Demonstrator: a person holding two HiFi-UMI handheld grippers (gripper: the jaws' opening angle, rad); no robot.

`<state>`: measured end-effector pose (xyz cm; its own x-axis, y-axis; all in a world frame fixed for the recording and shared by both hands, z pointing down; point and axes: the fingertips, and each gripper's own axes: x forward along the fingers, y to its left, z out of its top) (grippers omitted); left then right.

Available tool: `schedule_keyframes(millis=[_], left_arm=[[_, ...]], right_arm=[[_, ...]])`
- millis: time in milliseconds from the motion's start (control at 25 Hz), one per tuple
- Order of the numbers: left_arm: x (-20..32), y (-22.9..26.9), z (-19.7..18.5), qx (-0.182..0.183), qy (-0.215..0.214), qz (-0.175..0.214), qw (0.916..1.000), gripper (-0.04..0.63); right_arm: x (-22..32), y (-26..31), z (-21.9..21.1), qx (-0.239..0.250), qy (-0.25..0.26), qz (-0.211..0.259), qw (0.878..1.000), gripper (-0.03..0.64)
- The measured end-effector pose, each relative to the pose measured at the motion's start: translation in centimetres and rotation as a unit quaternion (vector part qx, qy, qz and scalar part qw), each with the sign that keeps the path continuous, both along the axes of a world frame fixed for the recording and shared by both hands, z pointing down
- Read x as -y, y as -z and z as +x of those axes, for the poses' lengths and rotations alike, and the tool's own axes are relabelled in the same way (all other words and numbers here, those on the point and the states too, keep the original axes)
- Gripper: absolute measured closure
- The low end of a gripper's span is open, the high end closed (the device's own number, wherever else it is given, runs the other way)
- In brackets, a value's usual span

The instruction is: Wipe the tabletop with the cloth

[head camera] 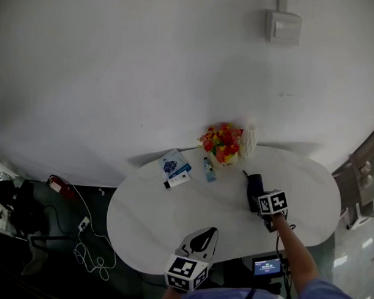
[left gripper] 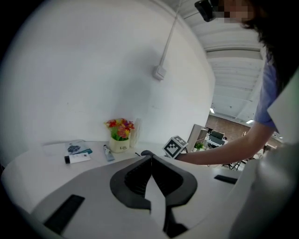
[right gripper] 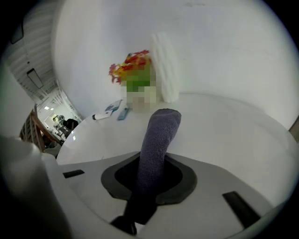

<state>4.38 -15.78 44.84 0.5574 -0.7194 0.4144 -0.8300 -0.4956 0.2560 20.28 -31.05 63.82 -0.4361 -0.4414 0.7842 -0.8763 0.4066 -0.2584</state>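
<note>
the white oval surface (head camera: pixel 148 218) is seen from above in the head view. the right gripper (head camera: pixel 259 200) is held over the right part of the surface. in the right gripper view its jaws are clamped on one end of the dark grey knitted cloth (right gripper: pixel 156 140), and the right gripper (right gripper: pixel 148 175) is seen closed around it. the rest of the cloth (head camera: pixel 254 186) extends beyond the jaws towards the far side of the surface. whether its free end touches the surface cannot be told.

the left gripper (head camera: pixel 203 237) is held at the near edge of the surface, well apart from the cloth. in the left gripper view the jaws of the left gripper (left gripper: pixel 150 161) are pressed together at the tips, with nothing between them.

at the far edge, a bunch of red, orange and yellow flowers in a pale pot (head camera: pixel 221 143) stands just beside a white ribbed object (head camera: pixel 248 140). to the left of the flowers lie a small blue tube (head camera: pixel 209 169) and a blue and white packet (head camera: pixel 174 165). a white cable (head camera: pixel 88 249) lies coiled on the floor at the left.
</note>
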Motion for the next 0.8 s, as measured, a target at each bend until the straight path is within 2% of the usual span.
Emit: schedule_keyframes(millis=[240, 440, 640, 800], left_arm=[[2.1, -0.4, 6.4, 0.005, -0.038, -0.005, 0.9993, 0.578], [3.3, -0.6, 10.5, 0.007, -0.061, -0.008, 0.9981, 0.578], [3.9, -1.2, 12.7, 0.014, -0.069, -0.02, 0.9973, 0.578], [3.7, -1.8, 13.5, 0.023, -0.072, -0.03, 0.9967, 0.578]], right_arm=[[1.6, -0.1, 12.8, -0.022, -0.076, 0.007, 0.997, 0.546], [1.8, -0.2, 23.4, -0.051, -0.138, 0.008, 0.989, 0.546], [0.6, -0.7, 32.3, -0.094, -0.179, 0.0, 0.979, 0.546], [-0.5, -0.8, 37.5, -0.099, -0.224, 0.001, 0.969, 0.546]])
